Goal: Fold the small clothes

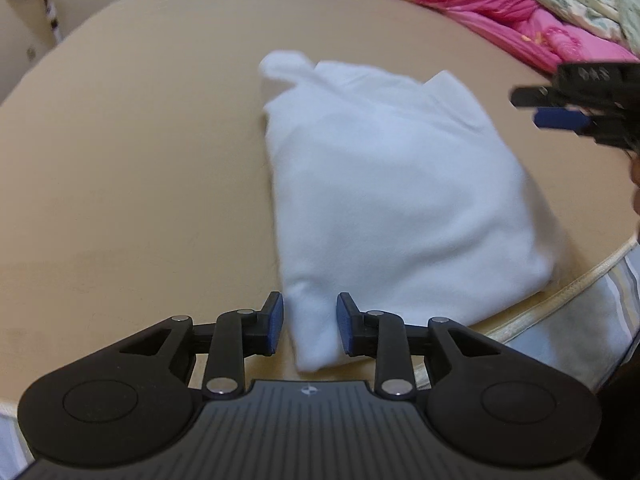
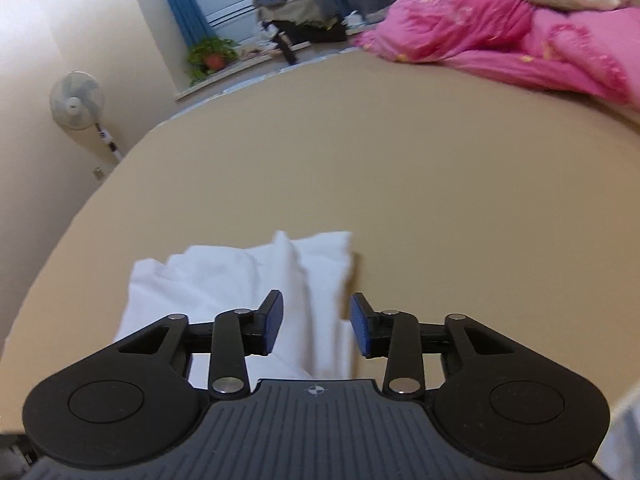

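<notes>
Soft, even indoor light with a warm cast; shadows faint. Motion blur smears the folded white fleece garment (image 1: 396, 184) and the crumpled pink quilt (image 2: 500, 36). Fisheye distortion bows the tan mattress surface (image 2: 440, 168) toward the edges.

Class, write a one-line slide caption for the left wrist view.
Open left tongs face a folded white garment on a tan bed.
</notes>
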Demonstrator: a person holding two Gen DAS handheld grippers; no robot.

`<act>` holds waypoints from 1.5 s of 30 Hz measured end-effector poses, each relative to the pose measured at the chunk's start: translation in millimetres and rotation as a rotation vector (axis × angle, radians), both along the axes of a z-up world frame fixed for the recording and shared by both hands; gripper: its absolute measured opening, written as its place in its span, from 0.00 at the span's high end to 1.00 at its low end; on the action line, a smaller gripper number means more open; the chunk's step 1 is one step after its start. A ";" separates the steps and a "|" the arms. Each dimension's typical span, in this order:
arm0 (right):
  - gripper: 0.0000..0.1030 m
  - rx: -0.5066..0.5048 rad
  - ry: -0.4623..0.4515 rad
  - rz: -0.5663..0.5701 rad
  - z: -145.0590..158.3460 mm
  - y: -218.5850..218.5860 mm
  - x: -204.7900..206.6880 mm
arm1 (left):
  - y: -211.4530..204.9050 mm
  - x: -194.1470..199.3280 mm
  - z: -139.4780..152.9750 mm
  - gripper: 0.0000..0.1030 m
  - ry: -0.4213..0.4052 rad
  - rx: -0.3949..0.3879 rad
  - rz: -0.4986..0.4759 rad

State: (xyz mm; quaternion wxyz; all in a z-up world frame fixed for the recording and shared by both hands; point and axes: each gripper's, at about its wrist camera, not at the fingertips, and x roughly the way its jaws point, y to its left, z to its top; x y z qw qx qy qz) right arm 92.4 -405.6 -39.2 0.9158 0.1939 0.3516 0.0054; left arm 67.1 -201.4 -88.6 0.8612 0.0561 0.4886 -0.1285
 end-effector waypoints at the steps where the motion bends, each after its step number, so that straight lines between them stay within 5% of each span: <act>1: 0.57 -0.005 0.006 0.008 -2.9 2.3 8.9 | 3.0 0.1 -2.0 0.67 0.007 -0.006 0.008; 8: 0.57 0.030 0.079 0.027 -31.8 8.9 63.9 | 10.8 -1.3 2.2 0.65 0.011 -0.012 0.017; 9: 0.85 0.080 0.072 0.037 -33.6 6.2 65.1 | 11.6 -0.6 2.8 0.65 0.011 -0.011 0.015; 10: 0.97 0.134 0.046 0.023 -31.9 2.2 62.1 | 11.8 0.2 2.9 0.64 0.012 -0.011 0.014; 13: 0.97 0.261 -0.019 -0.140 -29.3 -31.1 50.5 | 12.8 3.2 6.0 0.52 0.002 -0.039 0.004; 15: 0.96 0.216 0.108 -0.193 -46.8 -39.3 55.5 | 10.1 6.2 10.3 0.51 0.002 -0.038 -0.016; 17: 0.78 0.182 0.203 -0.200 -59.5 -41.0 57.6 | 8.8 11.1 16.2 0.51 0.002 -0.036 -0.036; 18: 0.59 0.171 0.197 -0.220 -56.7 -42.9 53.8 | 9.9 13.9 19.9 0.51 -0.002 -0.041 -0.037; 19: 0.51 0.159 0.175 -0.230 -51.1 -44.6 49.0 | 12.3 18.3 24.9 0.50 -0.009 -0.053 -0.034; 21: 0.51 0.144 0.117 -0.221 -37.8 -46.0 37.0 | 18.6 30.4 35.4 0.36 -0.030 -0.098 -0.014; 25: 0.27 0.210 0.135 -0.086 -40.6 -40.8 22.2 | 36.0 73.3 41.6 0.20 -0.034 -0.226 0.074; 29: 0.26 0.246 0.246 0.008 -62.4 -31.8 13.2 | 44.2 120.0 8.7 0.20 0.137 -0.361 0.132; 33: 0.25 0.219 0.229 0.040 -65.0 -24.9 7.3 | 46.1 141.9 -29.1 0.16 0.217 -0.464 0.141; 34: 0.31 0.228 0.222 0.048 -65.7 -23.6 7.1 | 46.8 144.0 -31.8 0.16 0.204 -0.480 0.142; 39: 0.67 0.230 0.182 0.061 -59.5 -9.7 20.3 | 38.5 141.4 -20.8 0.59 0.149 -0.461 0.105; 45: 0.75 0.324 -0.001 0.082 -37.7 9.6 40.2 | 67.4 141.8 56.8 0.62 -0.054 -0.426 0.069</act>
